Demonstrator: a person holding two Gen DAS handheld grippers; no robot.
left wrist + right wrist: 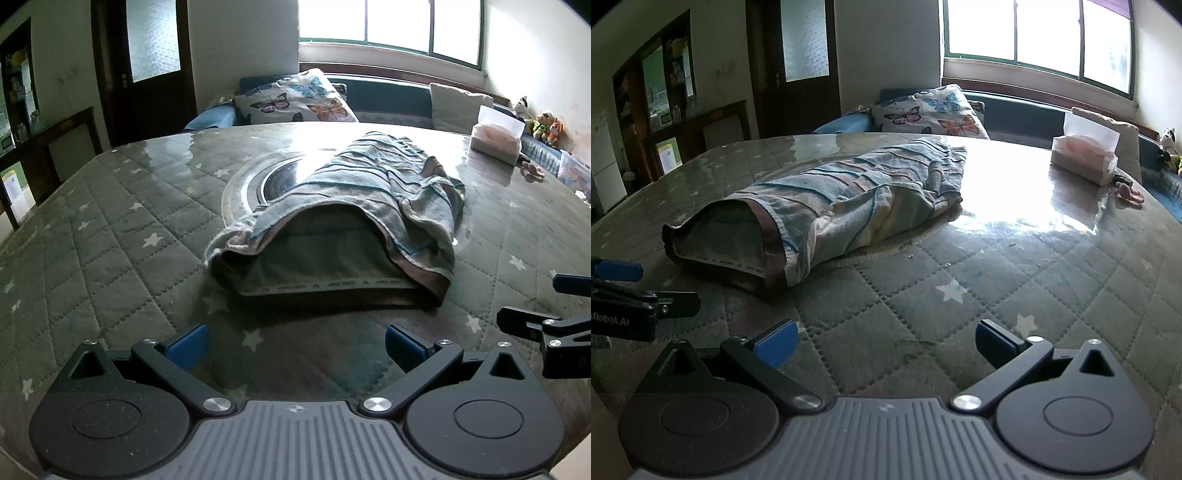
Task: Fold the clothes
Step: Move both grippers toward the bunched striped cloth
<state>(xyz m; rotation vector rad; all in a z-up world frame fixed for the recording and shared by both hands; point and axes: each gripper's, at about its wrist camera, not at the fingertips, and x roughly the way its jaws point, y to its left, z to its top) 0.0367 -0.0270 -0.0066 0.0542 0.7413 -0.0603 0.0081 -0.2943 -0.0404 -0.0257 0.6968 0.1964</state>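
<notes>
Your left gripper and right gripper both hold their blue-padded fingers wide apart with nothing between them, above the near edge of the grey star-quilted tabletop under glossy clear film. The striped blue-and-pink cloth garment lies rumpled mid-tabletop, its opening gaping toward you. A tissue pack sits at the far right edge; beyond are a butterfly-print pillow and a bright window.
</notes>
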